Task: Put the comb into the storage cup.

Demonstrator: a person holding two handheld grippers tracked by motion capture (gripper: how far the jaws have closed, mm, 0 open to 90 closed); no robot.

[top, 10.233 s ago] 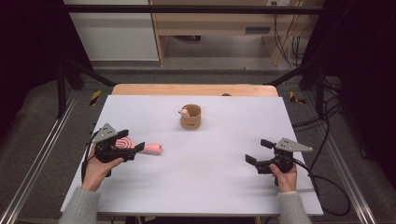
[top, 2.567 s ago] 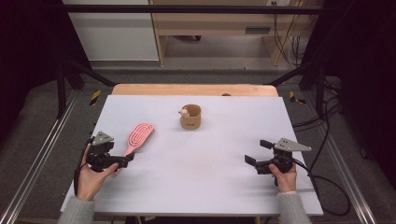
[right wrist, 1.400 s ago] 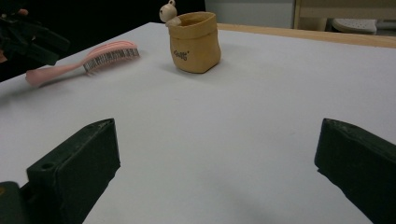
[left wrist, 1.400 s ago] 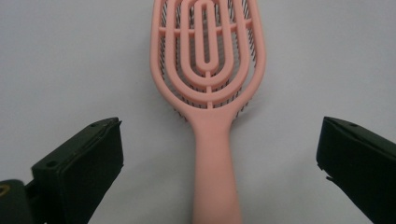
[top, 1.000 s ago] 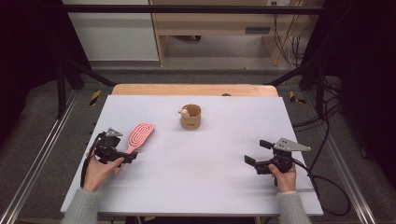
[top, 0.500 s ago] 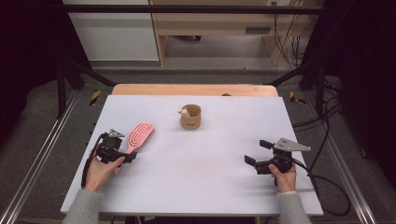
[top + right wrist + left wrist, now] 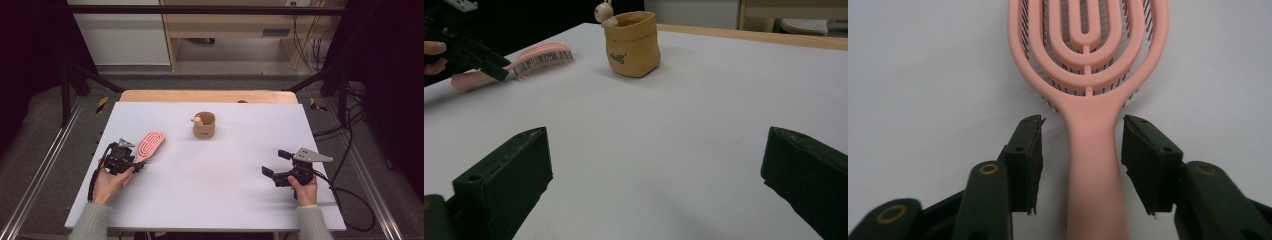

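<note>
Here, left tongs [image 7: 1082,131] straddle the handle of the pink hairbrush [image 7: 1089,100]. The jaws have just been closing, about half open, a thin gap showing each side of the handle, pads not pressing yet. The brush lies flat on the white counter [image 7: 210,200], bristles down, head pointing away from the tongs toward the far side. In the high view the left tongs [image 7: 131,161] sit at the brush's handle end, held by the person's left hand [image 7: 109,181], grey sleeve below it.

Right tongs [image 7: 656,165] gape wide with nothing between the jaws, bare counter beneath. In the high view the right tongs [image 7: 274,169] rest well apart from the brush [image 7: 149,144], across the counter on its right, gripped by the right hand [image 7: 303,189], cable trailing off the edge.

A small tan pot [image 7: 204,125] with a little figure on its rim stands beyond the brush, to its right, nearer the far edge, clear of both tongs. The right gripper view shows the same pot [image 7: 633,44] upright, beside the brush [image 7: 531,59].
</note>
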